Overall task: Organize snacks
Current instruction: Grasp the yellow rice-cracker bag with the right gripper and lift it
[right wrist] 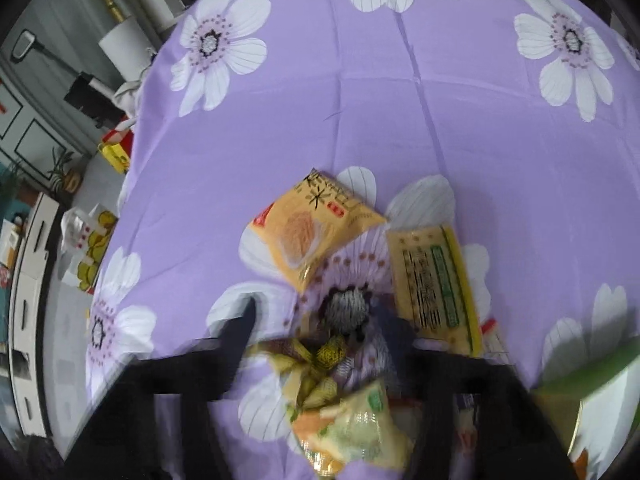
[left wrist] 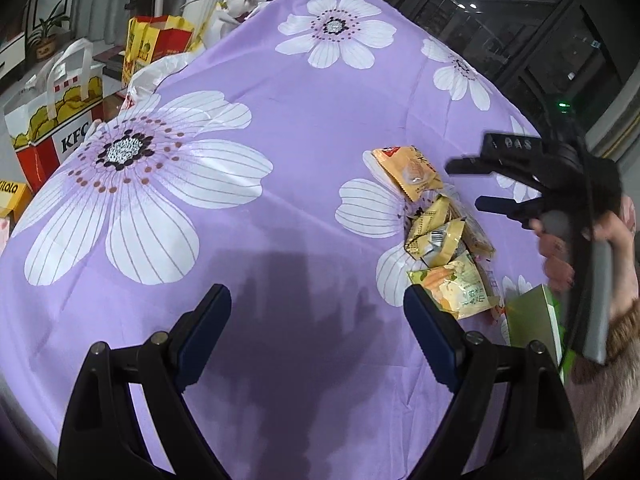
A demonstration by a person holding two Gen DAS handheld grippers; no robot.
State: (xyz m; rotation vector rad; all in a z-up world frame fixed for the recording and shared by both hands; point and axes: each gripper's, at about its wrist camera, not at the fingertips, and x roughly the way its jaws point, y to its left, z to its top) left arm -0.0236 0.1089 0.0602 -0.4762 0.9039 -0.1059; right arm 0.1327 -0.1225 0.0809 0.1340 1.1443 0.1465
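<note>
Both grippers' fingers spread, empty: left gripper (left wrist: 318, 334), right gripper (left wrist: 464, 184).

Bench draped in a lilac cloth printed with white flowers (left wrist: 304, 128), bearing a cluster of yellow and orange foil snack packets (left wrist: 440, 232) and a green cardboard box (left wrist: 534, 320) beside them.
</note>
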